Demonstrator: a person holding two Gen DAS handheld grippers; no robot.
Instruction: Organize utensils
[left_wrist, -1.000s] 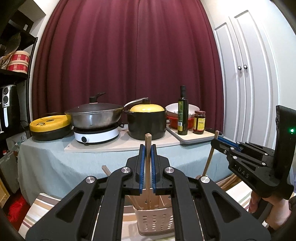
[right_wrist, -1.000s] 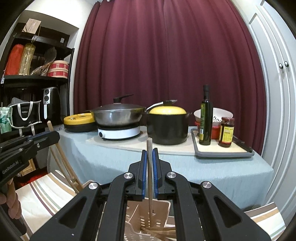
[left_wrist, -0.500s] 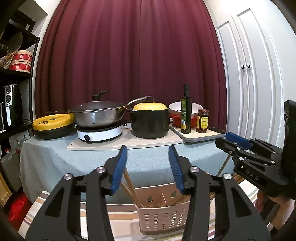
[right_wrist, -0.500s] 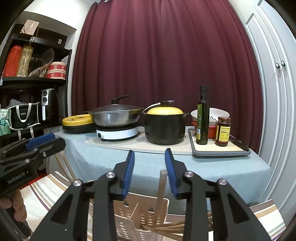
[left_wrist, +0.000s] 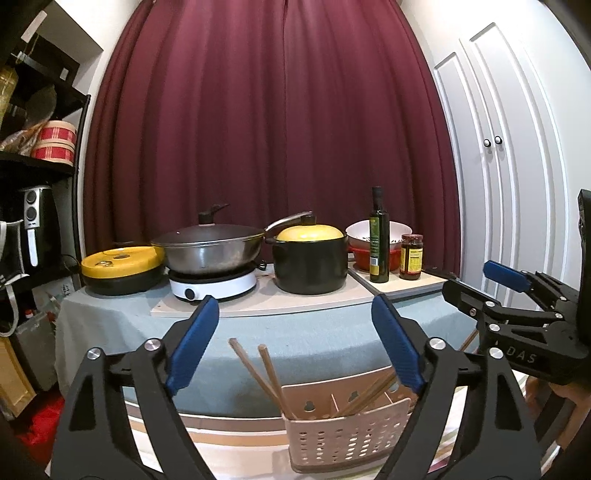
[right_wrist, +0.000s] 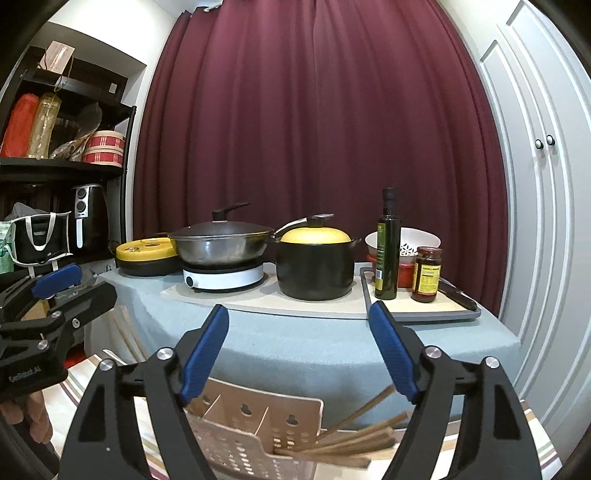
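The beige perforated plastic utensil caddy (left_wrist: 347, 435) stands on a striped cloth (right_wrist: 532, 432), low in both wrist views, in front of the desk draped in grey-blue fabric (left_wrist: 306, 332). Internal dividers split it into compartments. Several brown wooden chopsticks (left_wrist: 258, 369) stand in it: two lean left from the left compartment, others lean right from compartments further along. In the right wrist view a bundle of them (right_wrist: 354, 439) fans low to the right over the rim; their lower ends are hidden inside the caddy.

The left gripper (left_wrist: 295, 347) is spread wide with nothing between its blue pads, above the caddy. The right gripper (right_wrist: 299, 350) is likewise wide open and empty. Each appears at the edge of the other's view, partly cut off.

On the desk sit a steel lidded wok (left_wrist: 210, 251) on a white induction hob (left_wrist: 212, 284), a black pot with yellow lid (left_wrist: 310, 262), a dark oil bottle (left_wrist: 379, 236) and a sauce jar (left_wrist: 411, 256). The jar's label is unreadable.
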